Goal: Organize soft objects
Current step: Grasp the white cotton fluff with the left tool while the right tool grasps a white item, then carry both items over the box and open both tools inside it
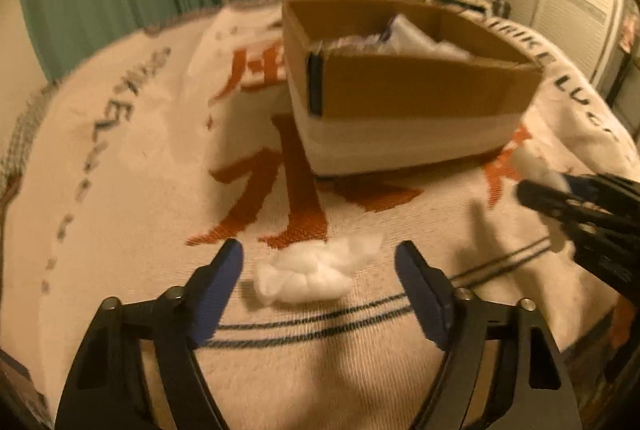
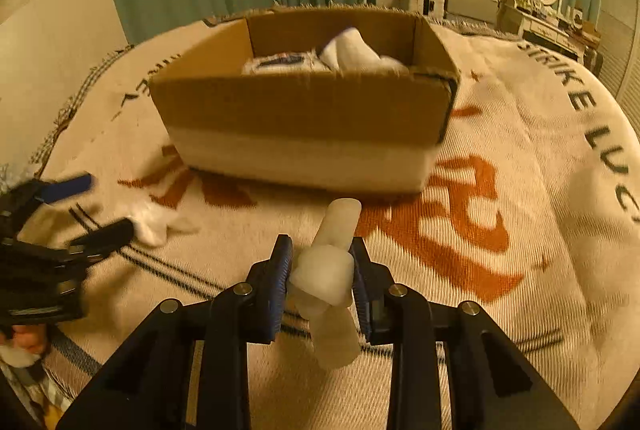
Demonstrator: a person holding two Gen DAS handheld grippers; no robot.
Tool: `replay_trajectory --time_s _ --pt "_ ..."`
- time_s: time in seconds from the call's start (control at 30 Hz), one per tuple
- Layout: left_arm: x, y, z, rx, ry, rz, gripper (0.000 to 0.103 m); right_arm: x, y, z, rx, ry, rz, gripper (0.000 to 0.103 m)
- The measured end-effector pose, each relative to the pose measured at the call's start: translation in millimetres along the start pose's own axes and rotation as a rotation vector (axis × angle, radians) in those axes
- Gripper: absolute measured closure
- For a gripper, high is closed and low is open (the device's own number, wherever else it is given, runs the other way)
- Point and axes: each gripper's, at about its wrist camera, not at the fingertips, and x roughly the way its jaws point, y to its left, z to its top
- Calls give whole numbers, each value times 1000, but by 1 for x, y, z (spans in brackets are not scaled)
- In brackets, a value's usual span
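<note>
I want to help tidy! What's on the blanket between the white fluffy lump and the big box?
Nothing: in the left wrist view only bare blanket with orange lettering lies between the cotton lump and the cardboard box.

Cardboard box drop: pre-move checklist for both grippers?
1. Right gripper shut on the pale rolled foam piece: ok.
2. Roll secure: cannot tell, long ends stick out both ways.
3. Open brown cardboard box has room: ok, white soft items fill only part.
4. Left gripper open, straddling the white cotton wad: ok.
5. Wad gripped: not ok.
6. Grippers apart: ok.
</note>
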Motion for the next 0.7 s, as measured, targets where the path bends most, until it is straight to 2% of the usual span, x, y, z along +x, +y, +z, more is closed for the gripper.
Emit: replay_trajectory --time_s 0.13,0.27,0.3,0.33,0.43,0.7 --pt "30 0 -3 -24 66 -2 35 11 4 -4 -43 12 -5 75" --pt "37 -2 -6 -25 71 12 36 26 5 -14 -44 53 8 75" --pt "36 -4 -6 -23 67 9 48 28 5 -16 -44 58 7 75" --pt "35 -4 -7 -22 64 1 55 29 5 -17 -48 58 5 75" --pt "29 -3 -11 -41 58 -19 62 24 7 -17 -56 43 11 75" --pt "-17 -27 -19 -9 -21 -51 62 -7 8 -27 -40 -2 20 75"
